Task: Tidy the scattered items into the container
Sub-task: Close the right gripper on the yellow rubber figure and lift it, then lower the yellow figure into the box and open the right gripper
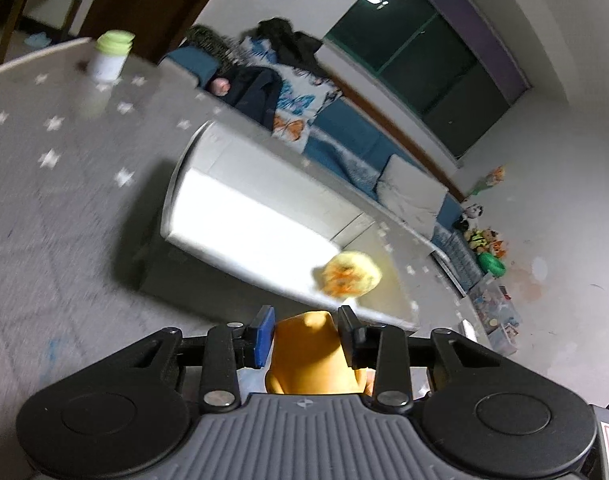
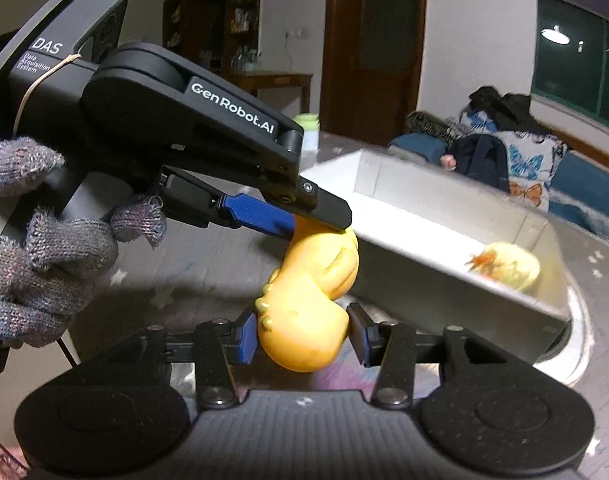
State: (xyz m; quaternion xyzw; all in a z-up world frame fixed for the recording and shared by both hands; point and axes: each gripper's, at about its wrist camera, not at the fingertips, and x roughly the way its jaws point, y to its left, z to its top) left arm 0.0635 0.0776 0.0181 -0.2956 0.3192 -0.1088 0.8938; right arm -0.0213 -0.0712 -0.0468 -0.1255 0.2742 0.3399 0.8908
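Note:
A yellow-orange rubber toy (image 2: 308, 300) hangs in the air in front of a white open box (image 2: 444, 216). My left gripper (image 2: 316, 220) is shut on the toy's upper end; in the left wrist view the toy (image 1: 310, 354) fills the space between my left gripper's (image 1: 306, 334) fingers. My right gripper (image 2: 302, 334) stands around the toy's rounded lower end, with its jaws close to both sides; contact is unclear. A fluffy yellow ball with orange marks (image 1: 350, 274) lies inside the box (image 1: 240, 184) at its near corner, also in the right wrist view (image 2: 508, 266).
The box sits on a grey table cover with white stars (image 1: 52, 160). A white bottle with a green cap (image 1: 110, 56) stands at the table's far side. Behind the table is a blue sofa with cushions and dark clothes (image 1: 288, 92). A gloved hand (image 2: 44, 248) holds the left gripper.

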